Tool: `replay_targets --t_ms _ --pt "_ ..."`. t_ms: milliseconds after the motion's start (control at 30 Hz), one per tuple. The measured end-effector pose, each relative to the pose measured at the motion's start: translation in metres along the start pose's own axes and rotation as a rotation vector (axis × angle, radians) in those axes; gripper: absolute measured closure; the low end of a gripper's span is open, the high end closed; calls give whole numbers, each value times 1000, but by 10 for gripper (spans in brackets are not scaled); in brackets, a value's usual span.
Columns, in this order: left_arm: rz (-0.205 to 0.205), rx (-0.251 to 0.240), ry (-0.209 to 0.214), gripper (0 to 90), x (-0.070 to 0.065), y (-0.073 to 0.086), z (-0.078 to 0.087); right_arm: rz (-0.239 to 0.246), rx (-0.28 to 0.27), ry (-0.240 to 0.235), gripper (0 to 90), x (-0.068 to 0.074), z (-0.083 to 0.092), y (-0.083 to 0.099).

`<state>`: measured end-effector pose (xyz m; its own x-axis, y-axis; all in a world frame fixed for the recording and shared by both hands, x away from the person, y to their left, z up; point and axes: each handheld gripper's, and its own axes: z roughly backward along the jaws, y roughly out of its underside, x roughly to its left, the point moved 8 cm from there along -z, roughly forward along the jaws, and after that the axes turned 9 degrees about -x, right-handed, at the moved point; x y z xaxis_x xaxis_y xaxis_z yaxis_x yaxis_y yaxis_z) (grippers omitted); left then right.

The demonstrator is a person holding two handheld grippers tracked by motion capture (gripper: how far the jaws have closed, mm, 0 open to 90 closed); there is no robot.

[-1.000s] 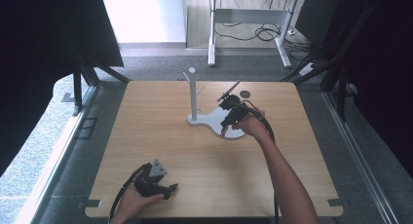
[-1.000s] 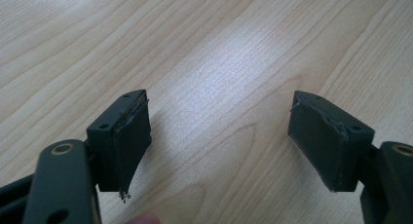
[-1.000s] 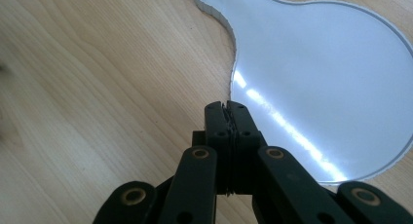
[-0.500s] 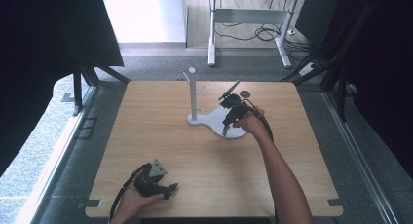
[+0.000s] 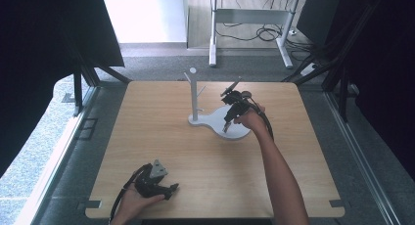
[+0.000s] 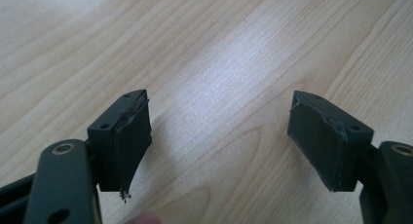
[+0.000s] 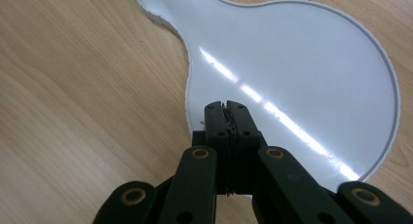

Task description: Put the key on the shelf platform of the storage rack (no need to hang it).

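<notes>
A white stand with a round base plate [image 5: 235, 129] and an upright post [image 5: 194, 90] with side pegs sits at the back middle of the wooden table [image 5: 161, 132]. My right gripper [image 5: 225, 127] hangs over the base plate [image 7: 311, 73], jaws pressed together and empty, tips pointing down near the plate's edge [image 7: 227, 105]. My left gripper [image 5: 172, 188] rests at the table's front left in a hand, jaws wide apart over bare wood [image 6: 219, 131], with nothing between them.
A small dark round object [image 5: 246, 94] lies behind the stand near the right hand. Table edges drop to grey floor on all sides. A white desk frame and cables [image 5: 266, 32] stand beyond the far edge.
My right gripper has shifted a little toward the near side and lower over the white base plate. The left gripper has stayed put.
</notes>
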<state>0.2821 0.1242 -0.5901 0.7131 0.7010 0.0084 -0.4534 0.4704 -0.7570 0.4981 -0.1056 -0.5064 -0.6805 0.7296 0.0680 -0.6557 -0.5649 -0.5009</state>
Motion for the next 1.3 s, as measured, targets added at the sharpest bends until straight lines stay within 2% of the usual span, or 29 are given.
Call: replay_targets --t_ms 67,167,367,633,867,967,1167,1300 --pt "0 -8 4 244 0 -1 1 -4 0 3 895 -2 -3 -1" --pt "-3 6 16 245 -1 1 -1 -10 -3 2 895 -4 -6 -3" --pt "-21 21 6 242 -2 2 -3 -22 14 19 894 -11 -16 -1" --pt "-3 15 -1 240 0 2 -2 -48 9 51 894 -24 -22 2" --pt "5 4 0 238 1 0 0 -63 13 85 888 -32 -36 10" --pt "10 2 0 237 2 0 0 -83 -6 91 887 -35 -38 11" --pt "11 0 1 236 2 0 0 -70 1 93 879 -34 -41 12" --pt "15 -3 1 236 2 -1 1 -56 7 108 807 -34 -42 13"
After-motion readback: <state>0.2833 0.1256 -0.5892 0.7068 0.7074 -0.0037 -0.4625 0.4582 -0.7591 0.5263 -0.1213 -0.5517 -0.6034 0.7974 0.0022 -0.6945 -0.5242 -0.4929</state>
